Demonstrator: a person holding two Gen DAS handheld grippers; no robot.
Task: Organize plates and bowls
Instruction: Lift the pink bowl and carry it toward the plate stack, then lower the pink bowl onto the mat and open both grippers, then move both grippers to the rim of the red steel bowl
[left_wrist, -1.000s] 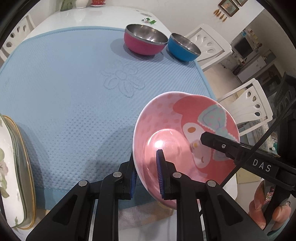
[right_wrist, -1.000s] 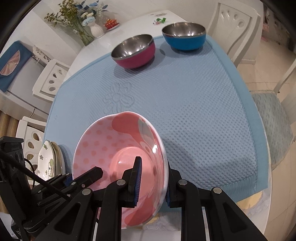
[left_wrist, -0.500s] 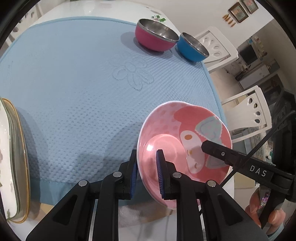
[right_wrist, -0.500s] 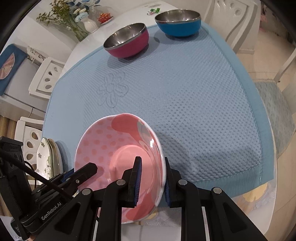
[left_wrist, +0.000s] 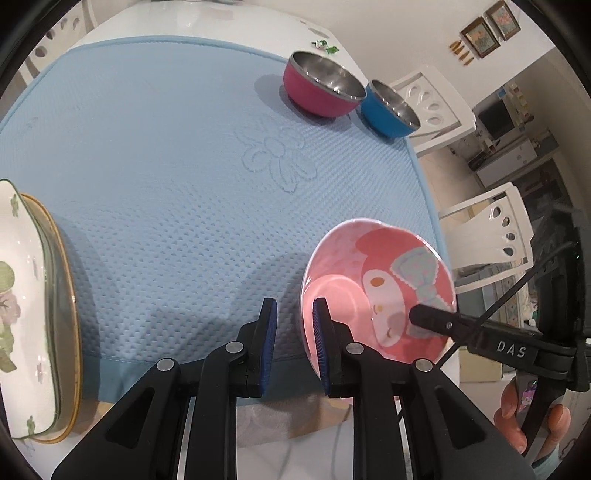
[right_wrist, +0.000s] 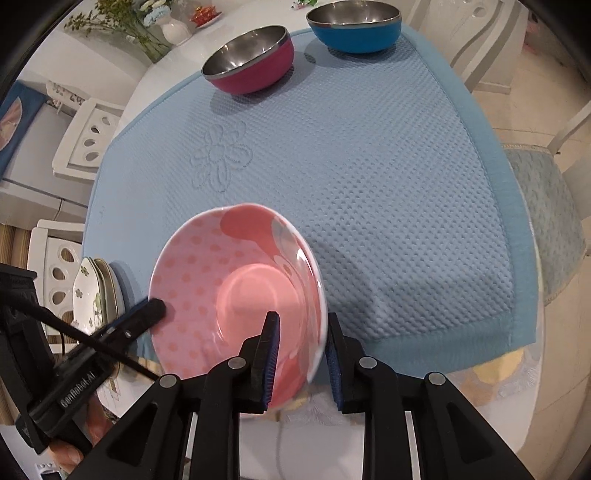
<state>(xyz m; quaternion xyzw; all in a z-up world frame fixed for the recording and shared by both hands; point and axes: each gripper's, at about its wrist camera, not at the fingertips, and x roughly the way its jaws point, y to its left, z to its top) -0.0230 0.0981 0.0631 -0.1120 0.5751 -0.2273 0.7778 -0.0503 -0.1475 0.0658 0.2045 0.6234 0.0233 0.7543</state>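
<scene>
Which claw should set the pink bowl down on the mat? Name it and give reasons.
Right. The right claw straddles the rim of the pink bowl, apparently gripping it. The left claw shows blue mat between its left finger and the bowl, so it looks released.

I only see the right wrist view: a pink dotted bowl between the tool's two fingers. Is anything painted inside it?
Observer: Yes, the left wrist view shows a cartoon face with a pale blue bow inside the pink bowl.
Visitor: Does the other tool hold it too?
Observer: The left tool straddles the opposite rim, but blue mat shows between its outer finger and the bowl, so I cannot tell.
Visitor: Who holds the right tool?
Observer: A person's hand, seen behind it.
</scene>
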